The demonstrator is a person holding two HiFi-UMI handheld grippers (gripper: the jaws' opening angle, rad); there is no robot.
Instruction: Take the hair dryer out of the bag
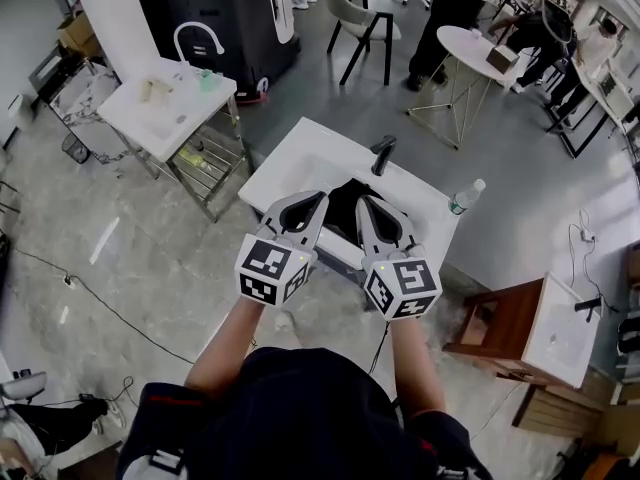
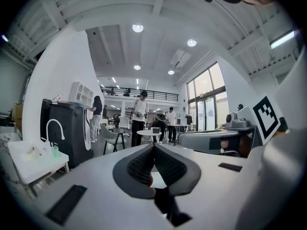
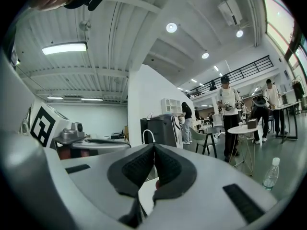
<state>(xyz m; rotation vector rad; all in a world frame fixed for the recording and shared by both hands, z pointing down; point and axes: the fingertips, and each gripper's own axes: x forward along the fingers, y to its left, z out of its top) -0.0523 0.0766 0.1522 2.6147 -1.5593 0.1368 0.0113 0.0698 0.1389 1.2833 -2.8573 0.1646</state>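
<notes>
Left gripper has its jaws pressed together with nothing between them; its own view shows the ribbed pads meeting along one line. Right gripper is closed and empty in the same way, its pads touching each other. Both are held side by side over the near edge of the bench, tips aimed at the far edge.

A black bag lies on the bench near the middle of that near edge, showing in the gap between the two grippers and just past their tips. From the head view I cannot tell whether either tip touches it. The hair dryer cannot be made out, and the bag's inside is not shown.

A black faucet stands at the far edge, behind the bag. A bottle stands at the bench's right corner, well apart from the bag, and also shows at the lower right of the right gripper view.
</notes>
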